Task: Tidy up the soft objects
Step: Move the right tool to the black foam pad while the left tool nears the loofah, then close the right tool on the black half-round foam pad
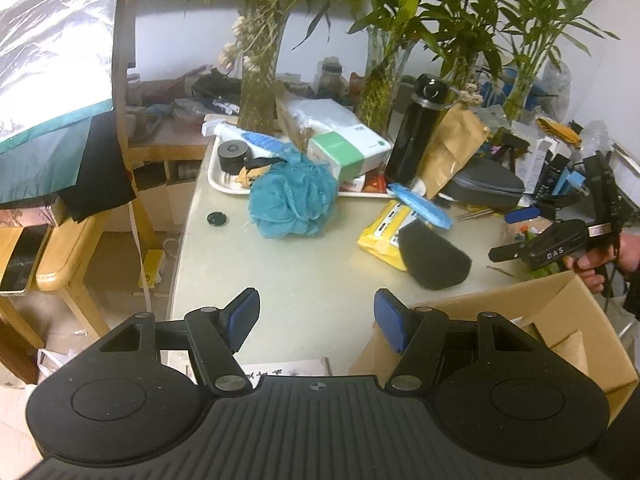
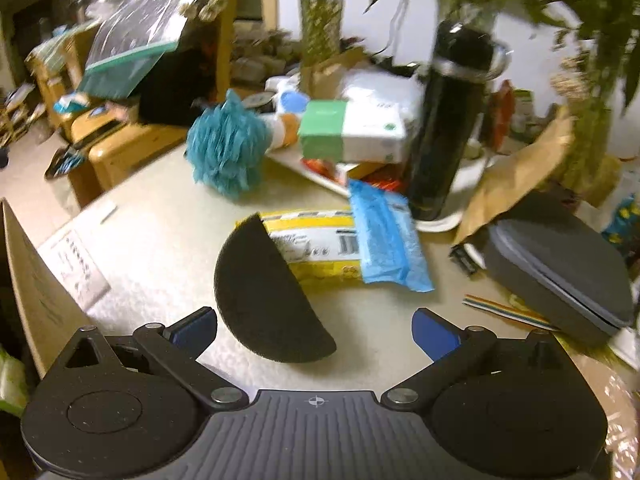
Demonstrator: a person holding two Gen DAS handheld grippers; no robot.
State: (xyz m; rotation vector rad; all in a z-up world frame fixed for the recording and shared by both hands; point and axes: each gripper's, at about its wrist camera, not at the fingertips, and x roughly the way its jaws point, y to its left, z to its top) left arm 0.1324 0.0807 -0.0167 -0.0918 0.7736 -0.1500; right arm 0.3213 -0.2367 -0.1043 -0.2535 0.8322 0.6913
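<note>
Black half-round sponge lay on the table, propped partly on a yellow pack, just ahead of the R gripper, slightly left of centre, flat edge running diagonally. R was nearer; L gripper sat well back. Both jaws wide, empty.

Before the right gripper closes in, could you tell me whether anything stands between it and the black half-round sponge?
Nothing visible does. The right gripper is open, and the black sponge lies on bare table just ahead of its fingers. The yellow packet lies behind the sponge, partly under its far edge, not in the approach path.
</note>
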